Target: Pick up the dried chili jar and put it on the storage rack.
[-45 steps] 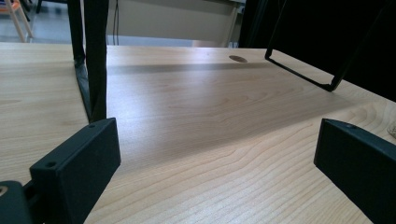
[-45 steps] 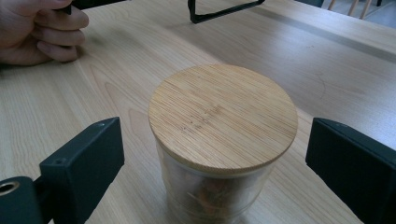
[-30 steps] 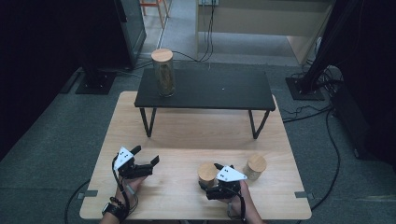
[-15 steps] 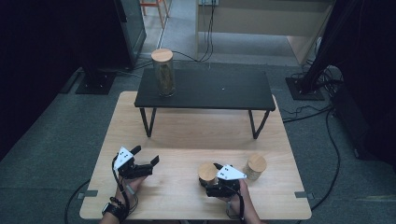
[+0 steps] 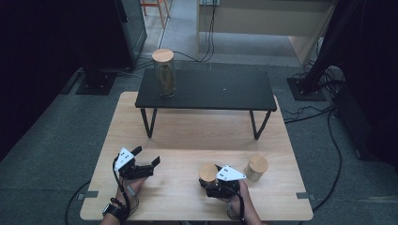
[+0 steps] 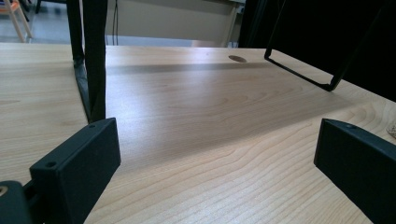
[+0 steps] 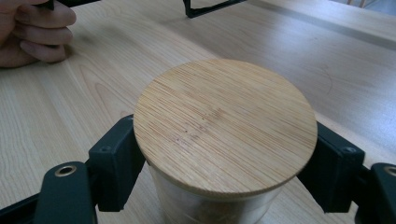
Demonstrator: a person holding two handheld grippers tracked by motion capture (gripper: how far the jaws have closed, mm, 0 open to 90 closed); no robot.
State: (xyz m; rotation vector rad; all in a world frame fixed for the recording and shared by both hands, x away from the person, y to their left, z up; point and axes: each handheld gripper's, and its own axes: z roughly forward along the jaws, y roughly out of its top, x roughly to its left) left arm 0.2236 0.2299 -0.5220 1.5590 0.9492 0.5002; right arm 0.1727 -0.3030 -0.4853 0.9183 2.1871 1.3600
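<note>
A short glass jar with a bamboo lid [image 7: 224, 123] stands near the wooden table's front edge, and my right gripper [image 7: 222, 186] is shut on its glass body just under the lid. In the high view this jar [image 5: 208, 171] sits right in front of the right gripper [image 5: 209, 183]. My left gripper [image 5: 147, 155] rests low over the table at the front left. Its jaws stand wide apart with only bare wood between them, as the left gripper [image 6: 215, 158] view shows.
A second short lidded jar [image 5: 257, 167] stands just right of the held one. A low black shelf [image 5: 206, 90] on wire legs spans the table's far half, with a tall lidded jar [image 5: 164, 72] at its left end. The left hand [image 7: 37, 32] appears beyond the held jar.
</note>
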